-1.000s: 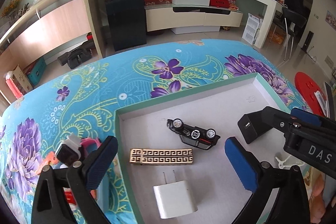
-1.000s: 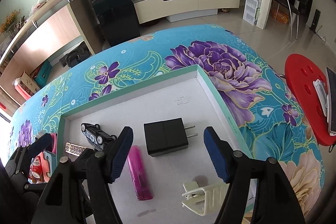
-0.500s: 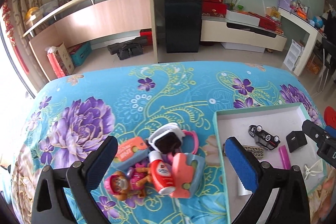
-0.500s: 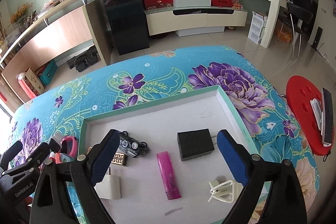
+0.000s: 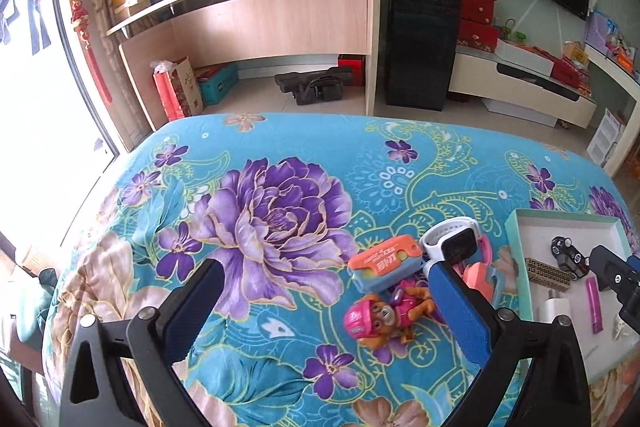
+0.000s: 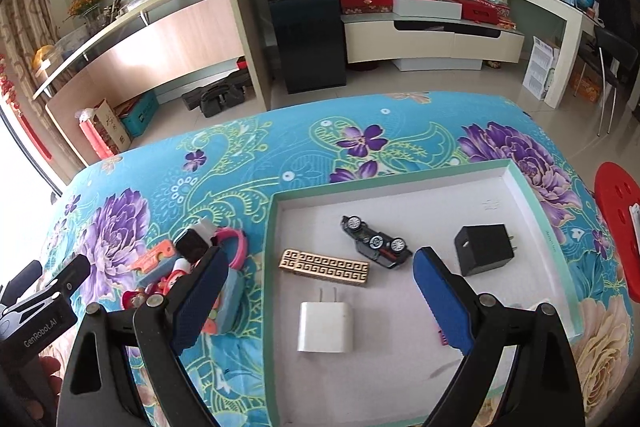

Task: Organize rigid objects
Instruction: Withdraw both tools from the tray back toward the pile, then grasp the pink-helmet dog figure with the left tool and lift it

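A floral-covered counter [image 6: 360,131] carries a white tray [image 6: 532,211]. Inside the tray lie a black charger [image 6: 484,254], white charger [image 6: 326,327], gold bar [image 6: 324,266] and toy car [image 6: 376,242]. Left of the tray sits a toy pile [image 5: 400,287]. Left gripper [image 5: 324,311] and right gripper [image 6: 316,295] both hang released and empty, the right's jaws having just widened.

Daylight fills the room, and both views are bright and mostly sharp. In the left wrist view the tall window [image 5: 48,115] at the left edge is overexposed to pure white. The fisheye lens bends the long wooden shelf [image 6: 132,15] into a curve, and dark vignette closes every corner. Shadows on the turquoise flowered cloth [image 5: 280,163] are soft and weak.
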The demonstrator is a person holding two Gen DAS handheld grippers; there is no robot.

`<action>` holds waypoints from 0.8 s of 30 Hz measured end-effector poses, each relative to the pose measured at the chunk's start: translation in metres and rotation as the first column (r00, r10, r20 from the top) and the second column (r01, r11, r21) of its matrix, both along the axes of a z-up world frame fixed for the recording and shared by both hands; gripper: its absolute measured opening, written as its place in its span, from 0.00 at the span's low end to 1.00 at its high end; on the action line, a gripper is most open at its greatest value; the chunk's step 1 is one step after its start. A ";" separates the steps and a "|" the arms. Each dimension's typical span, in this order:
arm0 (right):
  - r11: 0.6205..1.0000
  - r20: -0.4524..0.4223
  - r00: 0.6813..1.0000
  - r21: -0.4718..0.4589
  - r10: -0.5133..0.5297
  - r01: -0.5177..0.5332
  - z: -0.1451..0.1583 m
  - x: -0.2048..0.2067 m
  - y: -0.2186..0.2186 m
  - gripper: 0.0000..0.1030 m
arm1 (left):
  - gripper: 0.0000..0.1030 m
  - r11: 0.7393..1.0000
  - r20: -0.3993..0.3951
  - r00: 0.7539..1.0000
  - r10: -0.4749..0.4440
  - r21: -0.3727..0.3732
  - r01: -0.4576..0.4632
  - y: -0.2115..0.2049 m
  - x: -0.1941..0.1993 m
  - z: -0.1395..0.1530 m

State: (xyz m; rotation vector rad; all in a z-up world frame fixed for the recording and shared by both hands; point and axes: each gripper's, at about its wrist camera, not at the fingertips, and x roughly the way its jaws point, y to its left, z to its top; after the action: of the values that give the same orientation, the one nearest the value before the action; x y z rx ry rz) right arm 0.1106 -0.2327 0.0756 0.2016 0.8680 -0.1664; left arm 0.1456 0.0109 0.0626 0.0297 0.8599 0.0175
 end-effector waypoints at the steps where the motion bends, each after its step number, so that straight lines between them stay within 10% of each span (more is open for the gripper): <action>1: 1.000 0.001 1.000 0.003 0.016 -0.016 -0.001 0.001 0.006 0.91 | 1.00 1.000 -0.007 1.000 0.007 0.001 -0.007 0.004 -0.001 -0.003; 24: 0.980 -0.093 0.977 0.070 0.191 -0.185 -0.050 0.034 0.070 0.91 | 1.00 0.998 -0.147 0.988 -0.040 -0.047 0.033 0.009 0.002 -0.055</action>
State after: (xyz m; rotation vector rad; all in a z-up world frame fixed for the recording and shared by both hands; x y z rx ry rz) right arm 0.1445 -0.1622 0.0254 0.1680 0.9868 0.0277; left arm 0.1473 0.0197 0.0076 0.0052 1.0076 -0.0388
